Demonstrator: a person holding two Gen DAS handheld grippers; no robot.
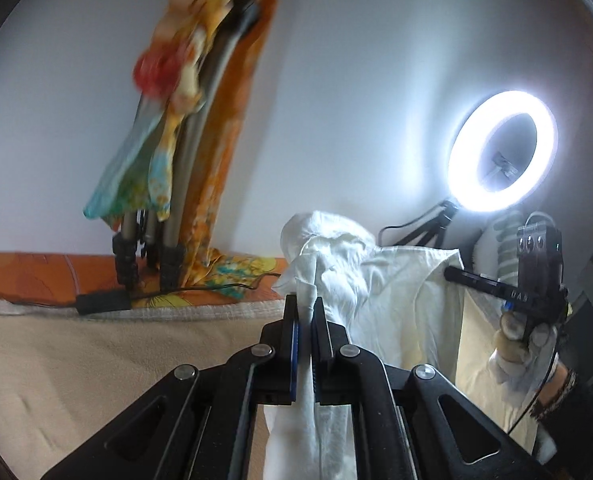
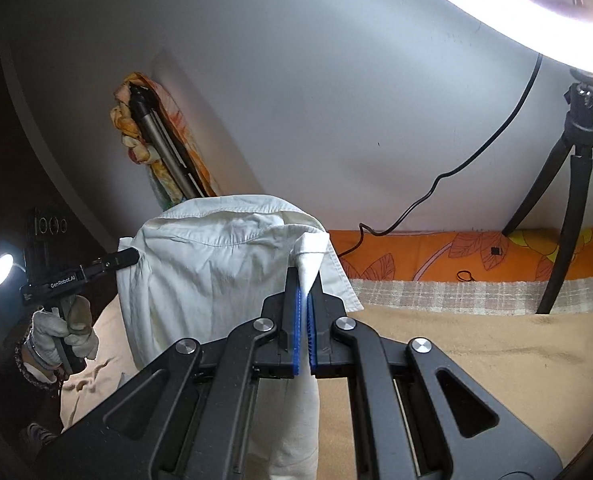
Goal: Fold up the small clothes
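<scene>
A white shirt [image 1: 376, 280] hangs in the air, stretched between both grippers above a beige blanket [image 1: 96, 360]. My left gripper [image 1: 305, 308] is shut on a bunched edge of the shirt, and cloth trails down between its fingers. My right gripper [image 2: 304, 292] is shut on the shirt [image 2: 216, 264] near the collar. The right gripper also shows at the far right of the left wrist view [image 1: 456, 274], gripping the shirt's other end. The left gripper shows at the left of the right wrist view [image 2: 130, 256], its tip at the shirt's edge.
A lit ring light [image 1: 502, 150] on a small black tripod [image 2: 568, 208] stands at the back right with a black cable [image 2: 436, 188]. A tall tripod draped in orange floral cloth [image 1: 200, 128] stands at the back left. An orange floral sheet [image 2: 456, 254] lines the wall.
</scene>
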